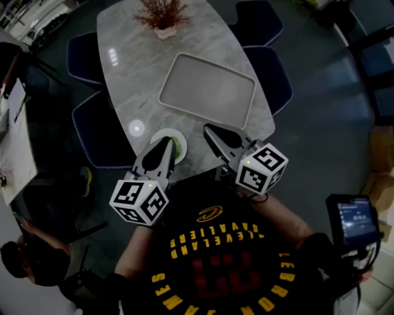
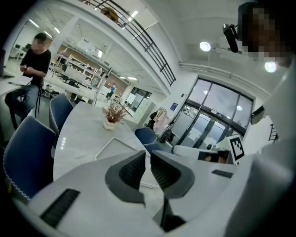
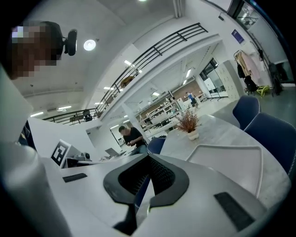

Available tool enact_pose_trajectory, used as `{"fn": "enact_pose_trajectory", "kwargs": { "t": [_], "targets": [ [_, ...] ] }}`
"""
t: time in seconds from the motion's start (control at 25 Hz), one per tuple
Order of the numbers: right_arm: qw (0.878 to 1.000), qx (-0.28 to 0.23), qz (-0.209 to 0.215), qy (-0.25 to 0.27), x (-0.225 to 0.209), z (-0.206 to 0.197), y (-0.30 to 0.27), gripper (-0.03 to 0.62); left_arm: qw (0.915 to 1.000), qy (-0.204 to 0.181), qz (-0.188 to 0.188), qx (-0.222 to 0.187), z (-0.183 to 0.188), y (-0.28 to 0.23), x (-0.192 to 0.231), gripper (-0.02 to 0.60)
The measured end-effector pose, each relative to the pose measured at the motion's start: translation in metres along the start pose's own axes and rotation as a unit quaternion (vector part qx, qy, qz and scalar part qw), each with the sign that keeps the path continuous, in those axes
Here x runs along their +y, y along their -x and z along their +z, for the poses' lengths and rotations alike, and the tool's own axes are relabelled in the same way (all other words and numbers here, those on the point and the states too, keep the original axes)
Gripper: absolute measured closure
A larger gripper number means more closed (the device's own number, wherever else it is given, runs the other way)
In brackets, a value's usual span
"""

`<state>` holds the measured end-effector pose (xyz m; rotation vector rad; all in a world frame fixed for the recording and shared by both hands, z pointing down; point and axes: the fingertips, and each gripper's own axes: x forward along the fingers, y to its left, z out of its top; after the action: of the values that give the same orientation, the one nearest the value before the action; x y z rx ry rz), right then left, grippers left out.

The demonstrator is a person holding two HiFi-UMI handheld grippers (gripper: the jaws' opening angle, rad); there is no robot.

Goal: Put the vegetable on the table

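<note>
**Recorder:** Entry one. State of your left gripper (image 1: pixel 166 143)?

**Observer:** Jaws drawn nearly together. There is a thin slit between the ribbed pads (image 2: pixel 132 170) and nothing is gripped. You hold it low over the near end of the table (image 1: pixel 123 61), tip pointing away from you.

**Recorder:** Your right gripper (image 1: pixel 210 130)?

**Observer:** Closed. In the right gripper view the jaw tips meet, with nothing between them. It sits just beside the left one, also over the table's near edge, tip aimed toward the tray (image 1: pixel 207 91).

**Recorder:** Location of the vegetable?

**Observer:** One candidate only, a round pale-green item (image 1: pixel 181 145) with a white rim. It lies on the table at the near edge, directly under your left gripper's tip and partly covered by it. The head view is too dim to show whether it is the vegetable itself or a dish. I also cannot tell whether the tip touches it. Your right gripper is apart from it, to its right.

**Recorder:** Further out?

**Observer:** The grey rectangular tray lies mid-table, just beyond both tips. A dried plant (image 1: pixel 162 18) in a small pot stands at the far end. Blue chairs (image 1: pixel 98 132) line both long sides. In the left gripper view a person (image 2: pixel 32 65) sits off to the left, past the chairs.
</note>
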<state>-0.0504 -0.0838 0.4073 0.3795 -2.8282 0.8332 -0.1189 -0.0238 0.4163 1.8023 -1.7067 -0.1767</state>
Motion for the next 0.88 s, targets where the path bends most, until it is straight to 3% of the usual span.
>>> {"fn": "enact_pose_trajectory", "kwargs": {
  "t": [0.36, 0.88],
  "targets": [
    [0.998, -0.056, 0.010, 0.011, 0.006, 0.038, 0.027, 0.589, 0.9994, -0.018, -0.017, -0.022, 0.032, 0.000, -0.042, 0.546],
    [0.996, -0.084, 0.031, 0.014, 0.028, 0.067, 0.035, 0.589, 0.9967, -0.059, -0.028, -0.048, 0.053, 0.005, -0.064, 0.546]
  ]
}}
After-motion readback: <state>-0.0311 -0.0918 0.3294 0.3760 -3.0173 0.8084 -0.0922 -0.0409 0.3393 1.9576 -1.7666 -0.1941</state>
